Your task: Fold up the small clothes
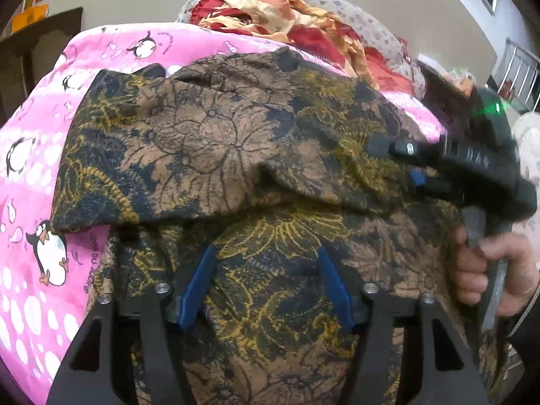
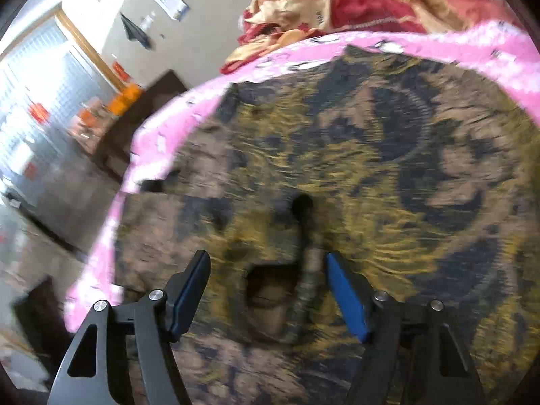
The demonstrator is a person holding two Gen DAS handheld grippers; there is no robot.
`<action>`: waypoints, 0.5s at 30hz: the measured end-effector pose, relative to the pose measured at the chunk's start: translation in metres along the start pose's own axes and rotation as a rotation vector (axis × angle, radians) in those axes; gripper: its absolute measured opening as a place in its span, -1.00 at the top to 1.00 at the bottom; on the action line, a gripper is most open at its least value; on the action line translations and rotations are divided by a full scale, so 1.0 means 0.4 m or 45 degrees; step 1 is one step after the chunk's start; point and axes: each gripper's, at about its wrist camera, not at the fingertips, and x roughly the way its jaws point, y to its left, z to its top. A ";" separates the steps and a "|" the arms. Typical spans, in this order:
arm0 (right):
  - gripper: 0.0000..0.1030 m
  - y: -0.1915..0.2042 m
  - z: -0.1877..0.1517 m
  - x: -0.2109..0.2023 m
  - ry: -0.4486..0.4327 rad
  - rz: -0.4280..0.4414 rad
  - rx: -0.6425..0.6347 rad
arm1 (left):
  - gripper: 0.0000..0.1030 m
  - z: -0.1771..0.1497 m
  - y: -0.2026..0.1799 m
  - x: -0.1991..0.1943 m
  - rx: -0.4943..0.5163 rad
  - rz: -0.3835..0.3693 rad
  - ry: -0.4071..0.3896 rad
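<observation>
I am holding both grippers over the brown floral garment (image 1: 216,141), which is lying on the pink penguin sheet (image 1: 30,182). My left gripper (image 1: 266,283) is spread wide with only cloth under it, gripping nothing. My right gripper (image 2: 266,290) is also spread, and a rolled hem (image 2: 308,280) is running straight forward between its fingers, closer to the right finger. In the left view 1 folded flap is lying across, its long edge going left to right. I am judging the right gripper nearer to that hem.
</observation>
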 end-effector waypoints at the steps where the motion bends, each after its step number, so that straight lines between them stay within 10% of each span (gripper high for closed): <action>1: -0.33 0.008 0.008 0.009 0.003 -0.013 -0.010 | -0.30 0.001 -0.005 0.004 0.006 0.000 0.001; 6: 0.80 0.043 0.013 0.030 0.009 -0.276 -0.078 | -0.31 0.003 0.001 0.005 -0.003 -0.010 0.001; 15: 0.90 -0.101 -0.002 -0.159 -0.059 -0.602 0.021 | -0.32 0.002 0.002 0.002 0.003 -0.004 0.002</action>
